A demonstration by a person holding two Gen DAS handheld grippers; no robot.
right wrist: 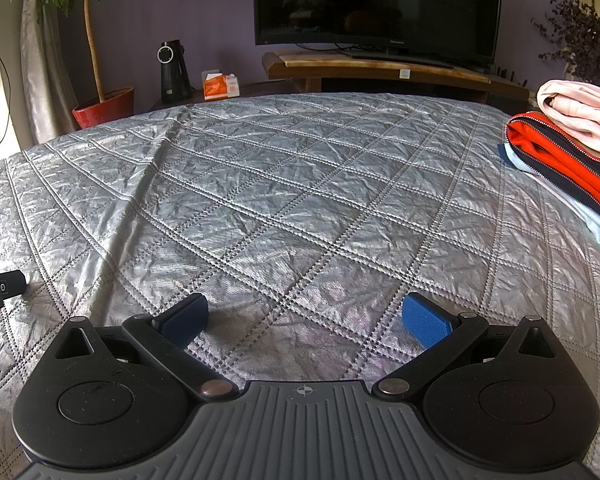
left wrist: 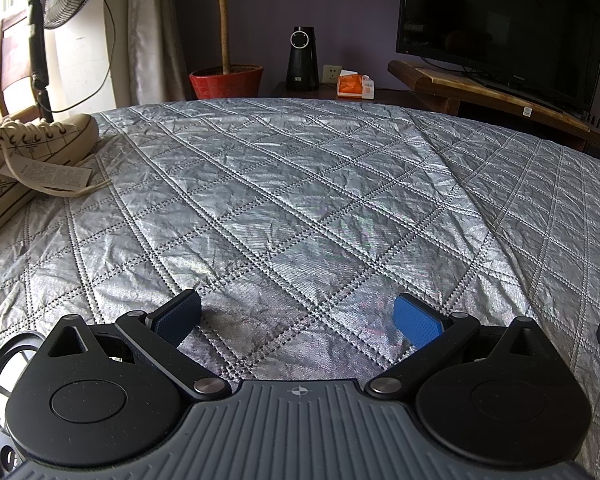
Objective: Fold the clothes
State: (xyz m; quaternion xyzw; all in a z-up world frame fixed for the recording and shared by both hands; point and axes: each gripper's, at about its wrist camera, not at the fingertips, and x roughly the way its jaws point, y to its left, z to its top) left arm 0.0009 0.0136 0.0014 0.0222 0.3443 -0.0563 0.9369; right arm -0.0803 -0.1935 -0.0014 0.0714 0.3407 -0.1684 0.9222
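**Mei:** Both grippers are hanging low over the quilted bedspread (left wrist: pixel 300 184), and neither is holding anything. On the left gripper (left wrist: pixel 298 320) the blue pads (left wrist: pixel 416 320) are standing wide apart with only quilt between them. The right gripper (right wrist: pixel 306 320) is showing the same: jaws spread, nothing clamped.

**Tom:** So where are the clothes sitting?

**Mei:** Taking the television (right wrist: pixel 380 0) as the landmark, a stack of clothes (right wrist: pixel 572 152) is lying on the bed below it and off to its right. A pink garment (right wrist: pixel 580 116) is resting on top, an orange and navy zipped piece (right wrist: pixel 560 160) is lying under it, and something pale blue (right wrist: pixel 580 216) is peeking out at the bottom. Whether that stack is already folded, I'm only guessing; it is looking tidy.

**Tom:** Anything else lying around?

**Mei:** Left of the television, well away from it, cream sneakers (left wrist: pixel 32 152) with a paper tag are sitting on the bed edge. A red plant pot (left wrist: pixel 226 80) is standing on the floor beyond the bed.

**Tom:** Which step are we seeing, then?

**Mei:** I'm judging it as a pause between garments: nothing is spread out on the quilt below the television. Next I'm expecting a reach for a fresh piece, and that is calling for open jaws coming down on a fabric edge.
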